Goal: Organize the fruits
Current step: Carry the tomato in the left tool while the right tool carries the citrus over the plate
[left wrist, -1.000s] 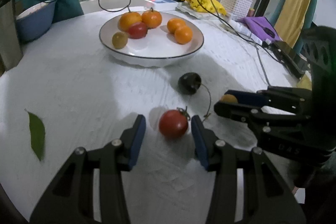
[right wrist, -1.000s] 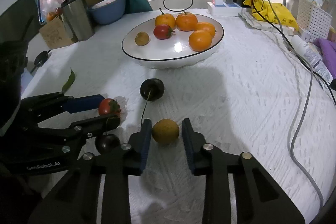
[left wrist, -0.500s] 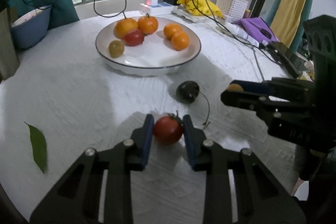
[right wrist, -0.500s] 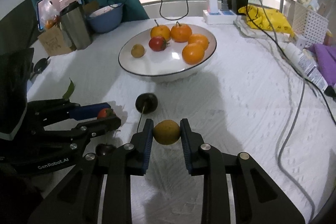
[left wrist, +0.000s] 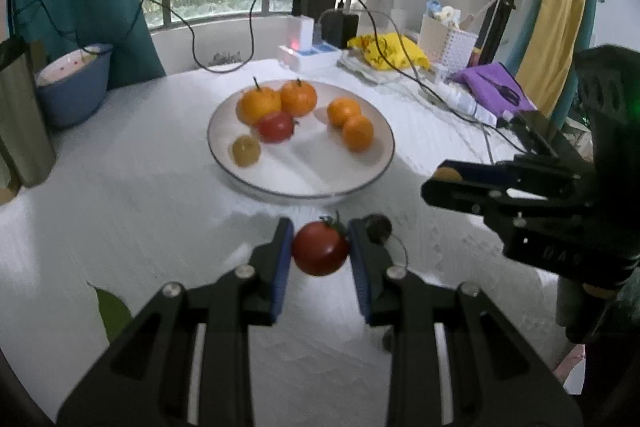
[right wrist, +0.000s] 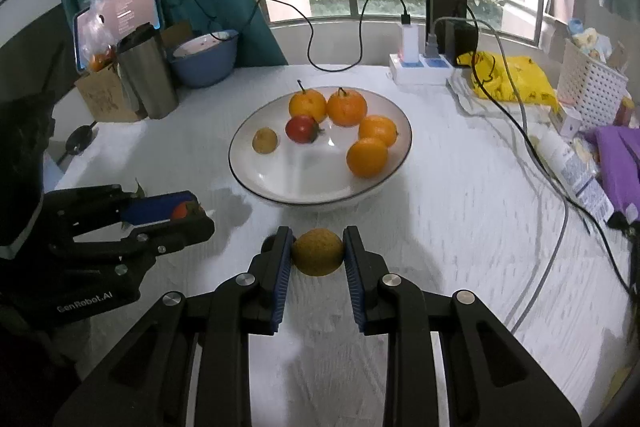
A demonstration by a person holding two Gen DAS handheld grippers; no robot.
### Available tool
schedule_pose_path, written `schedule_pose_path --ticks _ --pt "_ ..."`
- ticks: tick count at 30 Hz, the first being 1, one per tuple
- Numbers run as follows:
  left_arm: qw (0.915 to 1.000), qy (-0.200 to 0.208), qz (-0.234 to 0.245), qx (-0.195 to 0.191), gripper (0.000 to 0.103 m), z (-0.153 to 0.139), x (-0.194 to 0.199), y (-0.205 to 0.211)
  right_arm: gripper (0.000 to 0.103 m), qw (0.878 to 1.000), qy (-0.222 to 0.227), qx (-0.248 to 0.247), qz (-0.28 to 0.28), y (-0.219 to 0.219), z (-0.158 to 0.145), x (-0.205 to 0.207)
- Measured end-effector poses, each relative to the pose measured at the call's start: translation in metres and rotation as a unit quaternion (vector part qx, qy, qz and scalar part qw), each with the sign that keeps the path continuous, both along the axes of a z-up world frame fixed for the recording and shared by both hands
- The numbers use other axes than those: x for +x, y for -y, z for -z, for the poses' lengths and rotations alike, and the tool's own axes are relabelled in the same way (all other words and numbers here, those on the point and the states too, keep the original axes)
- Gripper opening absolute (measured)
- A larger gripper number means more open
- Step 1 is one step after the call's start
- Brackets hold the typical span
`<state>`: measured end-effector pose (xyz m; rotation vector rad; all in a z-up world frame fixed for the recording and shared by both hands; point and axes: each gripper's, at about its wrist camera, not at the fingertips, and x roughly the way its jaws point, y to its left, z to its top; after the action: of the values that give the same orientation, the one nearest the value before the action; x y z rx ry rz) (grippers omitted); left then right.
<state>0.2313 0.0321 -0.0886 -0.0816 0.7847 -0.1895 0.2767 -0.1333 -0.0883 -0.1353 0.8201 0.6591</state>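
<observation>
My left gripper (left wrist: pixel 320 253) is shut on a red tomato (left wrist: pixel 320 247) and holds it above the table, in front of the white plate (left wrist: pixel 372 171). My right gripper (right wrist: pixel 317 253) is shut on a yellow-brown round fruit (right wrist: pixel 317 251), also lifted, in front of the plate (right wrist: pixel 396 163). The plate holds several oranges (right wrist: pixel 367 157), a red tomato (right wrist: pixel 301 129) and a small yellow-brown fruit (right wrist: pixel 264 140). A dark round fruit with a stem (left wrist: pixel 379 225) lies on the table behind the left gripper's right finger. The left gripper also shows in the right wrist view (right wrist: pixel 188 215).
A green leaf (left wrist: pixel 112 311) lies at the near left. A blue bowl (right wrist: pixel 204 57), a steel tumbler (right wrist: pixel 148 75) and a phone (right wrist: pixel 120 15) stand at the back left. A power strip (right wrist: pixel 420 69), cables (right wrist: pixel 560 195), a yellow bag (right wrist: pixel 508 77) and a white basket (right wrist: pixel 588 87) are at the right.
Both grippers have closed on their fruits and lifted them off the table, moving toward the plate. The dark fruit stays on the table.
</observation>
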Motion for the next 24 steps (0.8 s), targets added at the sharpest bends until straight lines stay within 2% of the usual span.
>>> schedule_pose_path --ticks 11,24 --pt "0.9999 0.009 -0.003 0.002 0.029 -0.008 0.023 -0.008 0.028 1.0 0.006 0.0 -0.006 -0.01 -0.005 0.021" --pt "1.0 0.001 -0.005 -0.004 0.029 0.0 0.059 -0.019 0.028 1.0 0.005 -0.003 -0.012 -0.03 0.001 0.054"
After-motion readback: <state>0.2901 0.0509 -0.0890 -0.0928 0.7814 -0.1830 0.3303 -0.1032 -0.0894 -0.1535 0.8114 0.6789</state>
